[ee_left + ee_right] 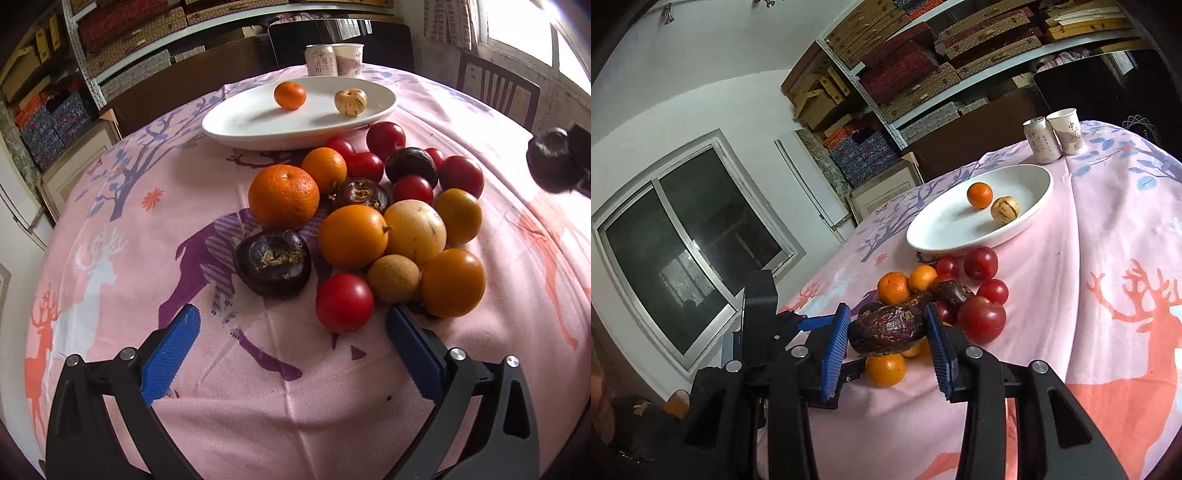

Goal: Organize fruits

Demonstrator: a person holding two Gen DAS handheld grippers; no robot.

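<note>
On the pink deer-print tablecloth [110, 206], the left gripper [291, 325] hangs low with its blue fingers [171, 354] spread wide apart and nothing between them, pointed at the heap of fruit [369, 214] just ahead. Nearest its left finger lies a dark purple fruit [273, 266]; a red plum [344, 302] sits close between the fingertips, with oranges, a pale yellow fruit and more plums crowded behind. Beyond the heap stands a white oval plate [258, 125] holding a small orange [290, 95] and a striped pale fruit [351, 102], apart from each other. Behind the plate stand a can [320, 60] and a paper cup [349, 59], side by side. Further right, the right gripper [886, 332] is raised above the heap, its blue fingers clamped on a wrinkled dark purple fruit [886, 328], also visible at the right edge of the left wrist view.
</note>
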